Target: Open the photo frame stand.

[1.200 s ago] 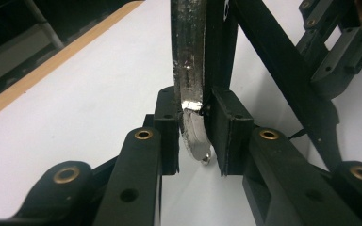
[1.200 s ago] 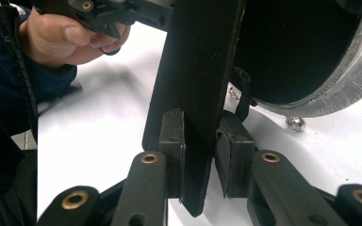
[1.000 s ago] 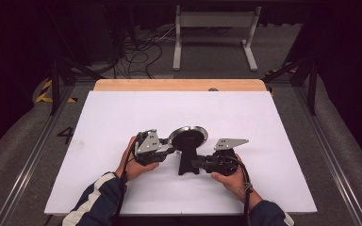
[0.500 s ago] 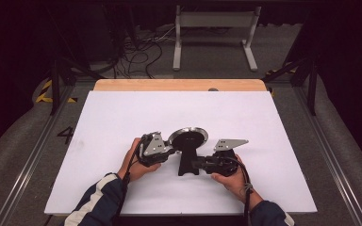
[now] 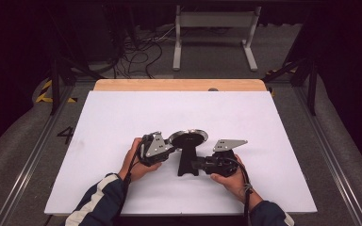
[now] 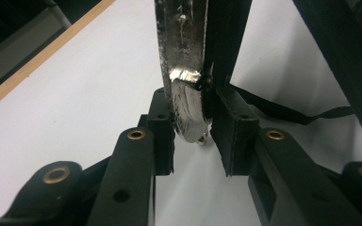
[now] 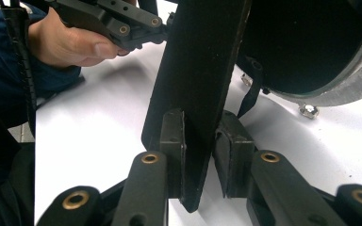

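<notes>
Pan (image 5: 188,138) at lower centre of white worktop (image 5: 122,113), left claw (image 6: 193,136) clamped on its metal rim (seen edge-on), right claw (image 7: 199,141) closed on black handle (image 7: 200,70).

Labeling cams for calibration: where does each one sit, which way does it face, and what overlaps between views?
High view: above the person's side, facing forward and down on the white table; both forearms and hands show.
Left gripper view: on the left gripper, looking along its jaws at the pan's metal rim.
Right gripper view: on the right gripper, jaws around the black handle.
Shared: the frying pan and the table.
</notes>
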Demonstrator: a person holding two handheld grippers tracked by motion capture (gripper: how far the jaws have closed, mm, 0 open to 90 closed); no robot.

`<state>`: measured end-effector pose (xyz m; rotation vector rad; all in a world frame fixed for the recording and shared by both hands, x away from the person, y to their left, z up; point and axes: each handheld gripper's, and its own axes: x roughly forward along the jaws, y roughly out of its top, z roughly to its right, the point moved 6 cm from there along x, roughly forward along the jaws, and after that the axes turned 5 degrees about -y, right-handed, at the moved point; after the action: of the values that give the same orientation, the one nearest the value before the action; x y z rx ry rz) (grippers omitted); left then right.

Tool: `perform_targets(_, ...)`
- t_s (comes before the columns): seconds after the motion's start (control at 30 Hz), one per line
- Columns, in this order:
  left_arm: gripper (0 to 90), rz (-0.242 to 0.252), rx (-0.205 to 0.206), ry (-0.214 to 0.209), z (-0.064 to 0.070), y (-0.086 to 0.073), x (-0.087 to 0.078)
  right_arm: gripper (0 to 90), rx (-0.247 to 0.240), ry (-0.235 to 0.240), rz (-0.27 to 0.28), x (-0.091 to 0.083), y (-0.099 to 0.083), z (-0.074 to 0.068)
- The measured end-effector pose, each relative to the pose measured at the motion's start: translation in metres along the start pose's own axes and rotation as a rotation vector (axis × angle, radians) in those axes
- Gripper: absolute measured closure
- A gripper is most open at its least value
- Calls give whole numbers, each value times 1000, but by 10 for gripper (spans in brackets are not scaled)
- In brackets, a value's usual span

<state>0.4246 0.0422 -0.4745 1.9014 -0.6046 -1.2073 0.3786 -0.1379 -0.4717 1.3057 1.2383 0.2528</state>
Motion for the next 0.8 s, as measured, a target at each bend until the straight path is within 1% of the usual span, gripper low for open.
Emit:
perform_targets(0.07, 704, 1, 0, 15, -1, -1, 1, 752, -1, -1, -3, 1, 0, 0)
perform_targets(0.1, 708, 6, -3, 13, -1, -1, 1, 753, -1, -4, -5, 1, -1, 0)
perform_targets(0.13, 708, 6, 0, 19, -2, -1, 2, 758, -3, -5, -8, 1, -1, 1)
perform_targets(0.33, 701, 1, 3, 29, -3, -2, 3, 774, 0, -7, -14, 4, -3, 2)
perform_targets(0.37, 701, -3, 1, 37, -4, -3, 4, 775, -1, -10, -21, 5, -4, 1)
perform_targets(0.6, 701, 0, -2, 34, -4, -3, 4, 782, 0, -14, -21, 7, -4, 2)
perform_targets(0.8, 702, -8, 7, 39, -5, -4, 4, 781, -6, -20, -22, 7, -5, 2)
